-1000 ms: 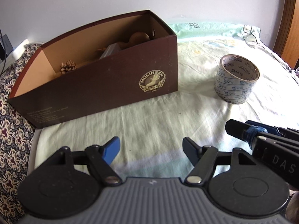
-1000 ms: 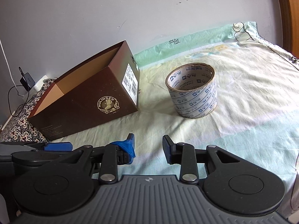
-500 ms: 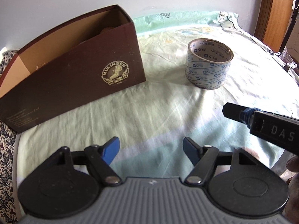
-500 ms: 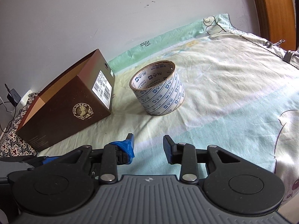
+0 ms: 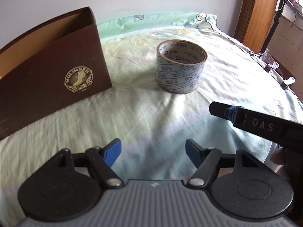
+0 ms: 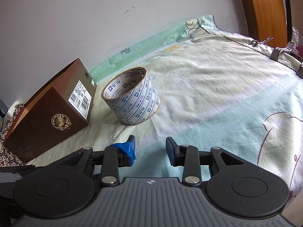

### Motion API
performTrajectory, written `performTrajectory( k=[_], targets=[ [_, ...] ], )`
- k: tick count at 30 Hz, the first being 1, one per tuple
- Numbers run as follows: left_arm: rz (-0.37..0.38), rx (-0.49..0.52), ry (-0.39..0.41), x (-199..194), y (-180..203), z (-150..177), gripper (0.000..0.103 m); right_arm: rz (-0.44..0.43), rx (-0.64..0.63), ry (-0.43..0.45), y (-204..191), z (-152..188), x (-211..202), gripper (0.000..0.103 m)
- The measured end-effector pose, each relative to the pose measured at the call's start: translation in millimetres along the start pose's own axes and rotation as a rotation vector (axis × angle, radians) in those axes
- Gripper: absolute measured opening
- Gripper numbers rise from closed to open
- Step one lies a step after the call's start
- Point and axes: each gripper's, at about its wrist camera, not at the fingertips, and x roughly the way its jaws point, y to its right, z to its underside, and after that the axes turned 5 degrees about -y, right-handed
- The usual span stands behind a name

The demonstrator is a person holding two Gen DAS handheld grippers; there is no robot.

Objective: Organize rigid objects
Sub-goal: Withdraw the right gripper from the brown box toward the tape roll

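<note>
From my feeds I count one roll of printed tape [image 5: 180, 69], standing on its flat end on the bed. There is one brown cardboard box [image 5: 55, 75] with an open top; its contents I cannot count from here. I have two grippers: the left gripper [image 5: 153, 152] and the right gripper [image 6: 150, 149]. One bedsheet [image 6: 217, 98] covers the bed. One barcode label [image 6: 81, 97] sits on the box's end.

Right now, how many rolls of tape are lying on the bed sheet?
1. The roll of tape stands on its flat end on the bed sheet, just right of the brown box. The inside of the box is mostly hidden, so more may be there.
</note>
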Motion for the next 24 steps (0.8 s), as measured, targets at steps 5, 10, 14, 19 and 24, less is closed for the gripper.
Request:
performTrajectory(
  k=[5,10,14,19,24],
  targets=[
    [0.034,0.067,0.051,3,9,-18,0.076,0.009,0.021,0.027,14,-15,1,0.019],
    [0.077,0.146,0.080,10,17,-42,0.077,0.000,0.057,0.034,34,-48,6,0.019],
    [0.152,0.155,0.048,18,14,-71,0.077,-0.018,0.086,-0.026,45,-80,20,0.019],
    [0.180,0.162,-0.041,21,8,-95,0.077,-0.016,0.095,-0.144,41,-116,40,0.019],
    [0.196,0.115,-0.122,23,-6,-120,0.077,-0.054,0.045,-0.213,23,-150,46,0.019]
  ],
)
